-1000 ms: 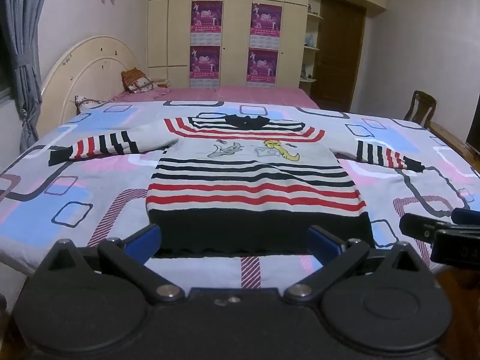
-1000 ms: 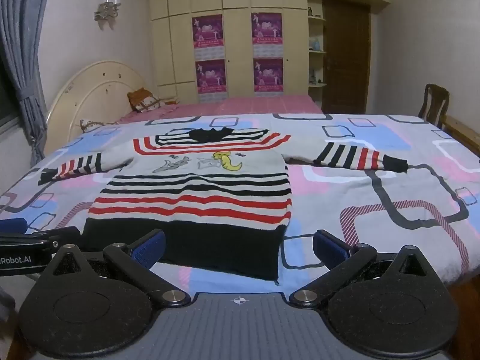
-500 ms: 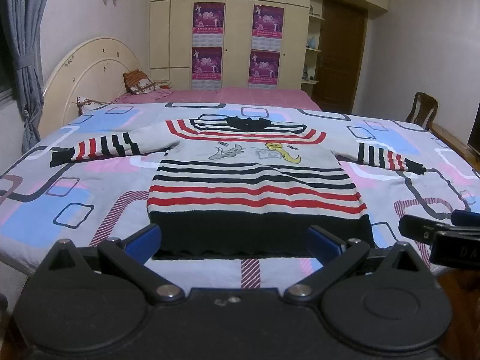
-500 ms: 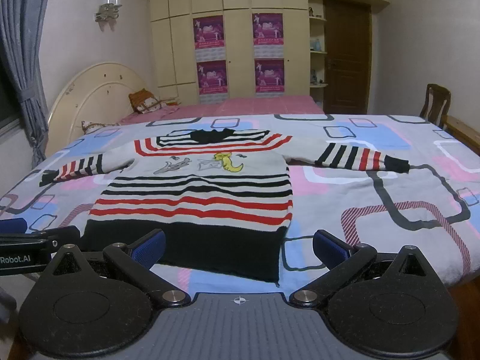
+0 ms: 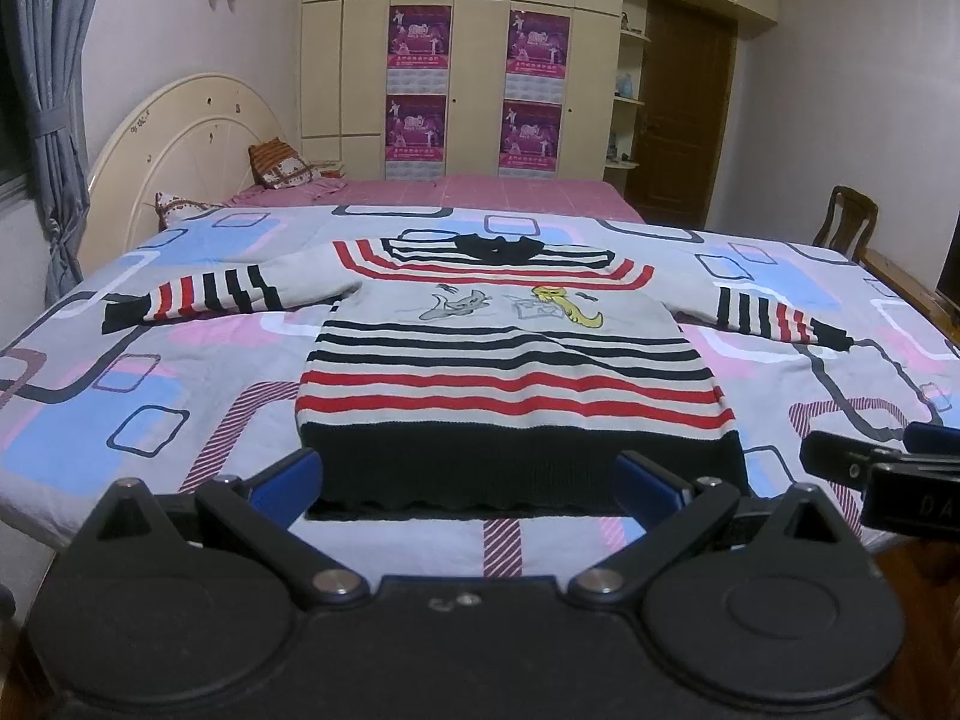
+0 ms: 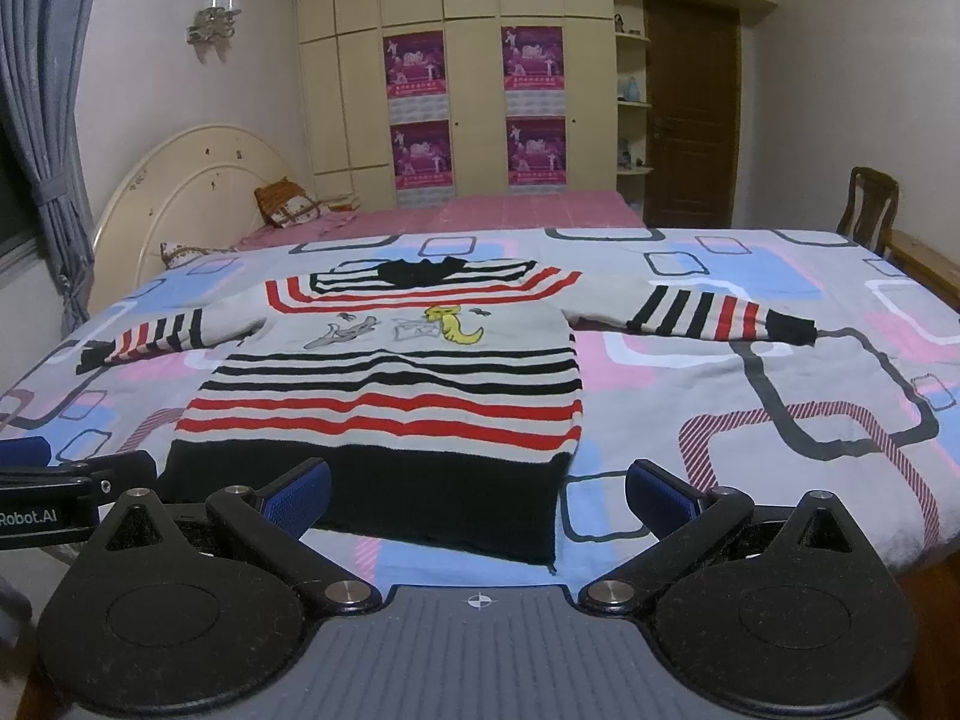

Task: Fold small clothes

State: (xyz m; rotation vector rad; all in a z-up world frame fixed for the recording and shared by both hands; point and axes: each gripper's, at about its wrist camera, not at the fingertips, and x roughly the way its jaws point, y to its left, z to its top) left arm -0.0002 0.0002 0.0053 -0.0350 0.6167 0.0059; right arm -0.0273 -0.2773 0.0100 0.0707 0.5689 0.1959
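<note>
A patterned bed [image 5: 150, 396] fills the bedroom, with a striped sweater [image 5: 510, 372] spread flat on it. Both the left gripper [image 5: 468, 483] and the right gripper [image 6: 477, 495] hover spread wide at its hem, gripping nothing. Only the right view shows the hem's right corner [image 6: 549, 561].

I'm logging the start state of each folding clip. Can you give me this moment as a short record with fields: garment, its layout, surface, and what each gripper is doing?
garment: striped sweater, grey with red and black bands, cartoon print on the chest
layout: flat, face up, unfolded; both sleeves spread sideways, black hem nearest the cameras
surface: patterned bedspread
left gripper: open, empty, in front of the hem, not touching it
right gripper: open, empty, facing the hem's right corner
background: wooden chair beside the bed
</note>
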